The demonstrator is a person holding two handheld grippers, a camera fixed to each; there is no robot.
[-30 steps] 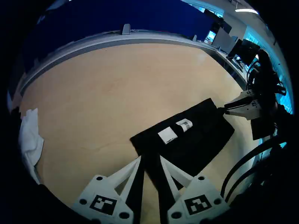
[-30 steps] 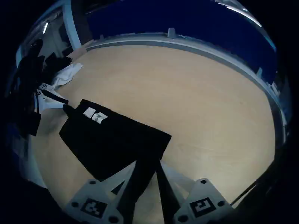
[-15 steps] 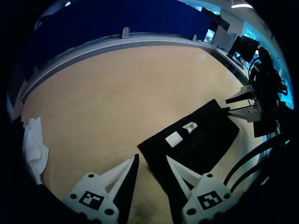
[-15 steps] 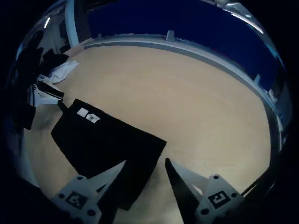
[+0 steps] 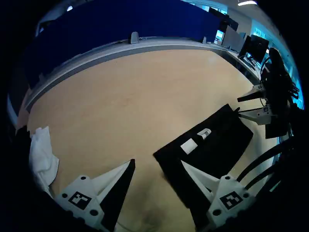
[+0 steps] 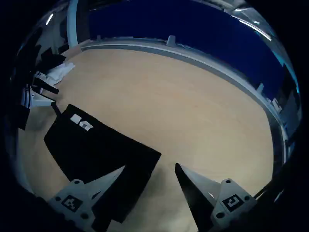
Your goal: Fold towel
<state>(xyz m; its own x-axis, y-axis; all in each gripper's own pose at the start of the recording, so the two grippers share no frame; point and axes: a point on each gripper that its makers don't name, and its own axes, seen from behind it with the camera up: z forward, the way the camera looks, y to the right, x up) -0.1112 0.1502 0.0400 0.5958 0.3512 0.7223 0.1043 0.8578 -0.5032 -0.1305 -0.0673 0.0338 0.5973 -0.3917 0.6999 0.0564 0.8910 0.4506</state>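
Note:
A black towel [image 5: 216, 150] lies folded flat on the wooden table [image 5: 135, 96], two white labels [image 5: 189, 146] on top. In the left gripper view my left gripper [image 5: 156, 164] is open, just left of the towel's near corner, holding nothing. The right gripper [image 5: 249, 105] shows beyond the towel's far corner, also open. In the right gripper view the towel [image 6: 96, 150] stretches away to the left, and my right gripper [image 6: 150, 167] stands open at its near corner. The left gripper [image 6: 44, 95] sits open at the towel's far end.
A crumpled white cloth [image 5: 42, 160] lies near the table's left edge, also seen as the white cloth [image 6: 60, 71] beyond the left gripper. A grey rail and blue partition [image 5: 116, 23] bound the table's far side. Monitors [image 5: 253, 46] and cables stand at the right.
Both grippers were shut on the towel's near corners; they opened, let the towel go onto the table, and drew slightly back and aside, fingers spreading wider.

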